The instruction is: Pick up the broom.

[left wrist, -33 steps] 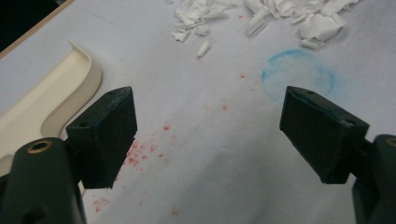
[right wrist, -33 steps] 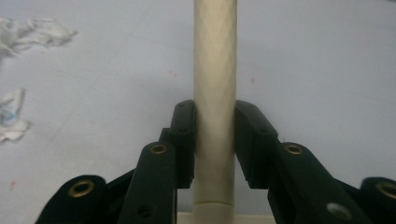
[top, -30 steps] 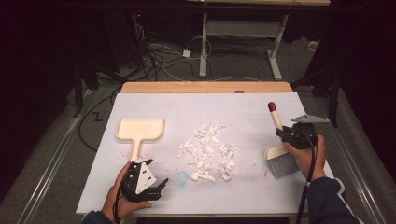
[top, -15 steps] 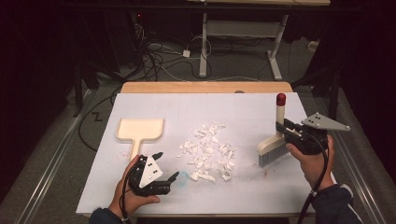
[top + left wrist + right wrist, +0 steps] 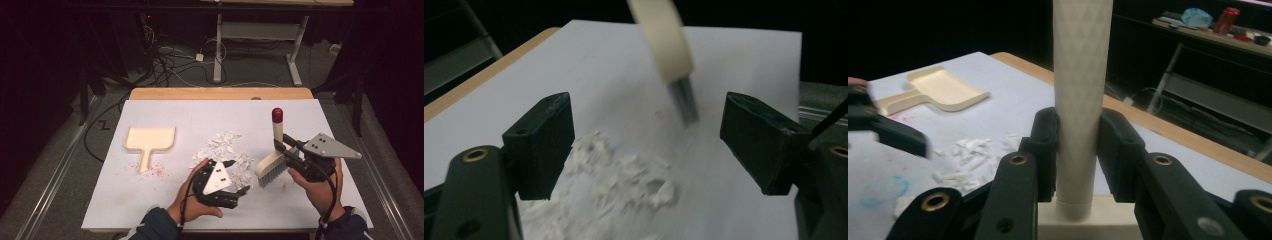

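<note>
Cream brush, clamped in the right hand-held gripper, stands handle-up, red tip topmost, bristles down.

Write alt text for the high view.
The right gripper grips a cream brush by its handle beside white paper scraps on a white table. The left gripper is open; a dustpan lies left.

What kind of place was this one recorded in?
Probably a lab or workshop set up for recording, not a home. A white-topped table stands in a dark room, loose cables trail over the floor behind it, and a metal-legged workbench sits farther back.
</note>
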